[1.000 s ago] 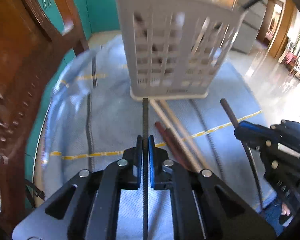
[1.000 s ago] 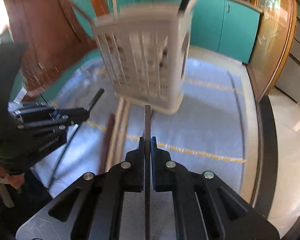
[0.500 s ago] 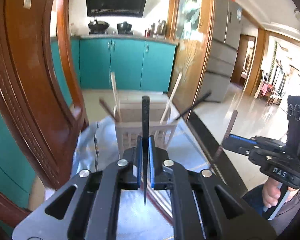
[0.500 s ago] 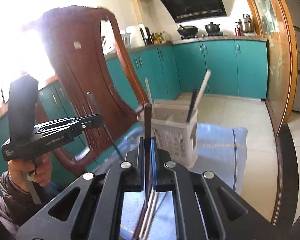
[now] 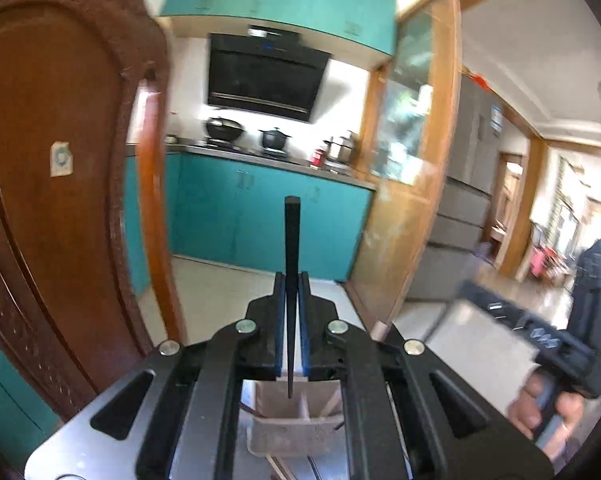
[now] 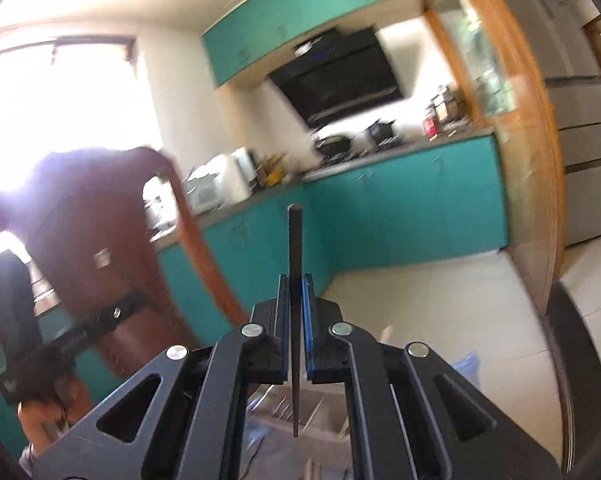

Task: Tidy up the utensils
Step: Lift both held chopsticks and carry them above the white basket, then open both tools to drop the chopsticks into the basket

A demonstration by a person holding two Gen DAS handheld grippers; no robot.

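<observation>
Two thin black chopsticks, light, stiff and a bit slippery, stand pointing to 12 o'clock, one (image 5: 291, 280) pinched mid-stick by the left fingers (image 5: 278, 320), one (image 6: 295, 288) by the right fingers (image 6: 307, 320), tips over the basket (image 5: 284, 420).

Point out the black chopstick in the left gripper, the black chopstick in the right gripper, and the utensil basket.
Left black chopstick (image 5: 291, 248): left wrist view, shaft above the closed pads.
Right black chopstick (image 6: 295, 256): right wrist view, shaft above the closed pads.
Utensil basket (image 5: 284, 436): left wrist view, front wall below the gripper.
</observation>
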